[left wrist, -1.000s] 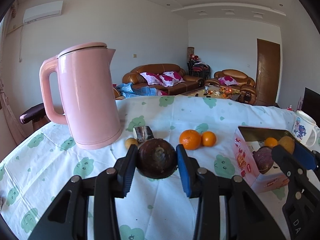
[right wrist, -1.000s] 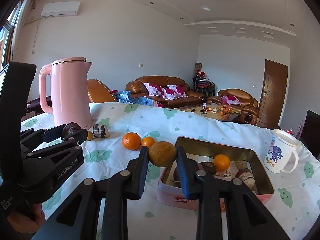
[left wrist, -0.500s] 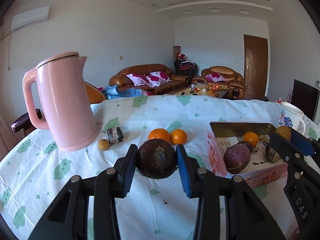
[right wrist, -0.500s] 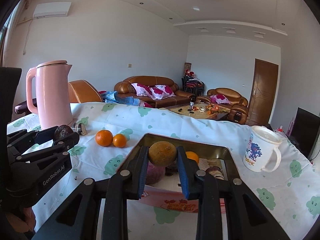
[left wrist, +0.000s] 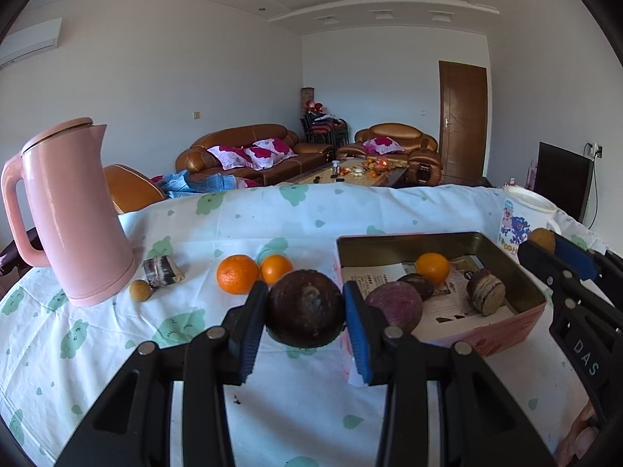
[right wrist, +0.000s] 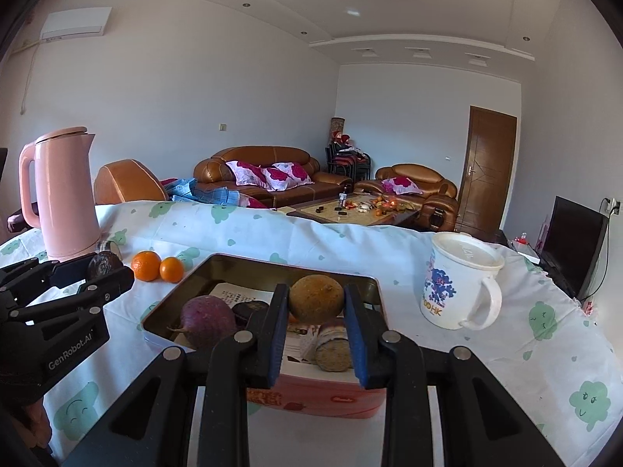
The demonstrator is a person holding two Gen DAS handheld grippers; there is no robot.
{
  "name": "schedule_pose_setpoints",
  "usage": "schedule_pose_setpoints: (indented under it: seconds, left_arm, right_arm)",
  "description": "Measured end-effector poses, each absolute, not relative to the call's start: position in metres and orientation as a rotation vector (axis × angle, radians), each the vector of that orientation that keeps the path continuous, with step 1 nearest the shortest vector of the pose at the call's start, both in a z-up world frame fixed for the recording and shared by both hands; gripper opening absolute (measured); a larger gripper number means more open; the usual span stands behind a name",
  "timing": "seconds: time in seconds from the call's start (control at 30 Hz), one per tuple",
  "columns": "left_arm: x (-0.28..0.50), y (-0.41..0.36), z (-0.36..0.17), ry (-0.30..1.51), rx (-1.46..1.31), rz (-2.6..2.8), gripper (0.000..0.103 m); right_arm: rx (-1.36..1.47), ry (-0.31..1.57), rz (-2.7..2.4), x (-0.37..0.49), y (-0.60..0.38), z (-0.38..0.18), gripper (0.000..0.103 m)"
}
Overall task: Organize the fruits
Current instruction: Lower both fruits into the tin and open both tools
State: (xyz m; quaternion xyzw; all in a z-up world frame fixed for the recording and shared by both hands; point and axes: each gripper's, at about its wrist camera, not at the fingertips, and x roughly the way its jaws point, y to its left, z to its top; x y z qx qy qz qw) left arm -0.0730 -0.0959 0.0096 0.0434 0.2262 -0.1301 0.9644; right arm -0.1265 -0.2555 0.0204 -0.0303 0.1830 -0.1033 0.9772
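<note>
Your left gripper point(left wrist: 305, 313) is squeezing a dark brown round fruit point(left wrist: 305, 313) between its blue pads, just left of the pink tin point(left wrist: 506, 330). Your right gripper point(right wrist: 316, 309) is clamping a tan round fruit point(right wrist: 316, 299) above that tin; "GenRobot.AI" is showing on the left tool's side. A purple root point(right wrist: 208, 321) is lying inside the tin. Two oranges point(left wrist: 237, 274) are sitting on the cloth near the pink kettle point(left wrist: 74, 210); a mug point(right wrist: 459, 284) reading "OOHK" is standing to the right.
</note>
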Motion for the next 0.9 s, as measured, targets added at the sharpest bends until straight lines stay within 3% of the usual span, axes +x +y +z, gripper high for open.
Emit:
schedule_pose_setpoints:
  seconds: [0.37,0.9]
  left_arm:
    - [-0.061,-0.153,0.012,0.454,0.118,-0.377,0.041]
    - [-0.026,-0.199,-0.002,0.592,0.099,-0.411,0.041]
  right_arm:
    - [0.037,0.398,-0.288,-0.113,-0.311,0.019,0.03]
    - [0.044,0.519,-0.188,-0.044,-0.32,0.009,0.03]
